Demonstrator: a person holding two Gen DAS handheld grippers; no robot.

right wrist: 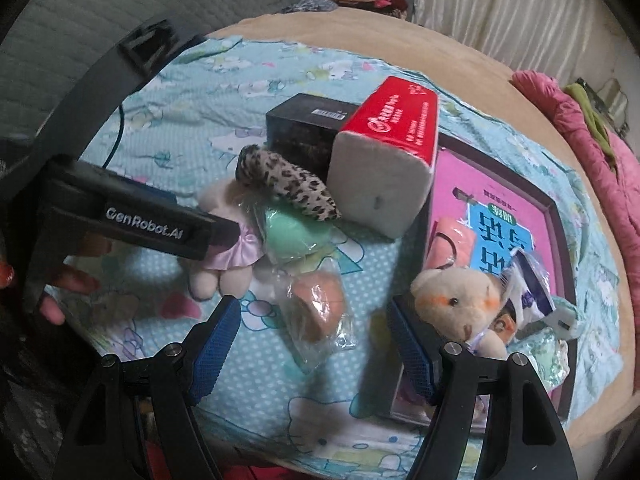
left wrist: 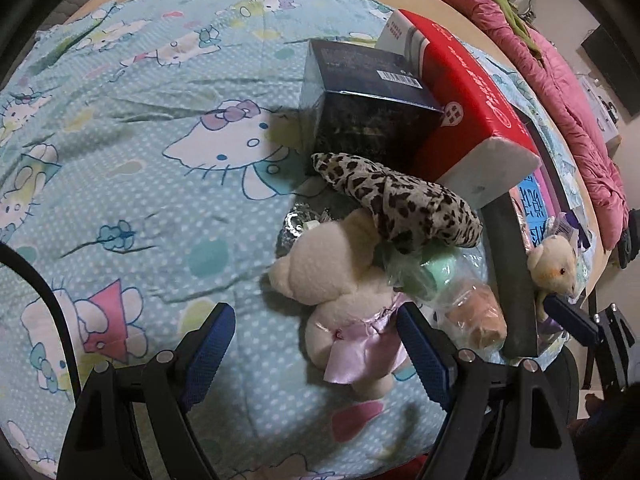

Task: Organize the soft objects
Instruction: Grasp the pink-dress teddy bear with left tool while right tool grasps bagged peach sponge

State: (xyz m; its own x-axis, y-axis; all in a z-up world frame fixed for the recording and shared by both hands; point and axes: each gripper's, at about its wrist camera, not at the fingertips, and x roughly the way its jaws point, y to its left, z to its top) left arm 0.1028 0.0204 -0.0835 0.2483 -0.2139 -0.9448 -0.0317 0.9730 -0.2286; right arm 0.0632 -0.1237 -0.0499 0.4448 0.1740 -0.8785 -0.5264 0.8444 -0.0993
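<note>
Two grippers are both spread wide and hold nothing, so you are at the approach step, with nothing picked yet.

Your left gripper (left wrist: 316,354) hovers low over the Hello Kitty bedsheet (left wrist: 132,184), and its right finger sits just beside the cream teddy bear in the pink satin skirt (left wrist: 340,280), which lies on its side on the sheet. Your right gripper (right wrist: 312,354) hangs over the bagged orange-brown toy (right wrist: 318,308), with its right finger close to the small bear with orange cheeks (right wrist: 456,300). That bear already rests in the dark-rimmed tray (right wrist: 560,220), on the pink printed sheet lining it, toward the right edge of the bed.

Just past the skirted bear lie a mint-green soft toy in clear wrap (right wrist: 292,232) and, resting on top of the pile, a leopard-print plush piece (left wrist: 400,200). Behind these stand a black box (left wrist: 360,108) and a red tissue pack (right wrist: 396,148), the pack leaning over the tray's rim.

Judging from the bear already in the tray, the loose toys likely belong there too. Your next move calls for shifting the left gripper to the right until the skirted bear's body lies between the fingers, then closing gently. Watch the leopard piece; it leans on the bear and may tumble.
</note>
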